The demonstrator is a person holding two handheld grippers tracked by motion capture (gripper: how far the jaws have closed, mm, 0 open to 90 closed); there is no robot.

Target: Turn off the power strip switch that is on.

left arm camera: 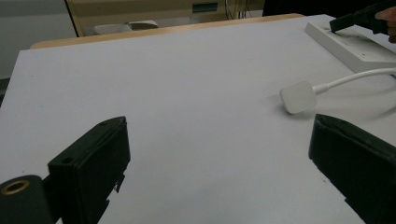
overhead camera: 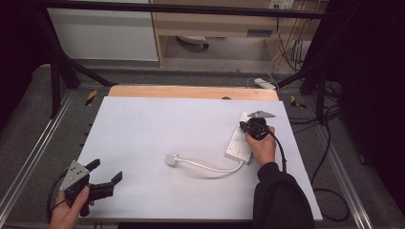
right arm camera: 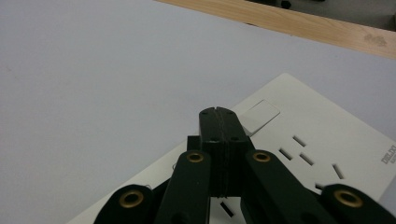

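A white power strip (overhead camera: 235, 149) lies on the right side of the white table, its cable (overhead camera: 210, 168) curving left to a white plug (overhead camera: 172, 159) lying flat near the middle. My right gripper (overhead camera: 244, 127) is shut with nothing between its jaws. In the right gripper view its tips (right arm camera: 218, 112) sit over the strip (right arm camera: 317, 135), right beside the rocker switch (right arm camera: 261, 114). Near the front left corner my left gripper (overhead camera: 106, 170) is open and empty. The left gripper view has its jaws wide apart (left arm camera: 219, 163), with the plug (left arm camera: 298, 96) ahead to the right and the strip (left arm camera: 355, 46) beyond.
The white table board (overhead camera: 167, 124) ends in a wooden strip (overhead camera: 191, 91) at the far edge. Metal frame rails run along both sides. Loose cables and a second power strip (overhead camera: 265, 84) lie on the floor at the back right.
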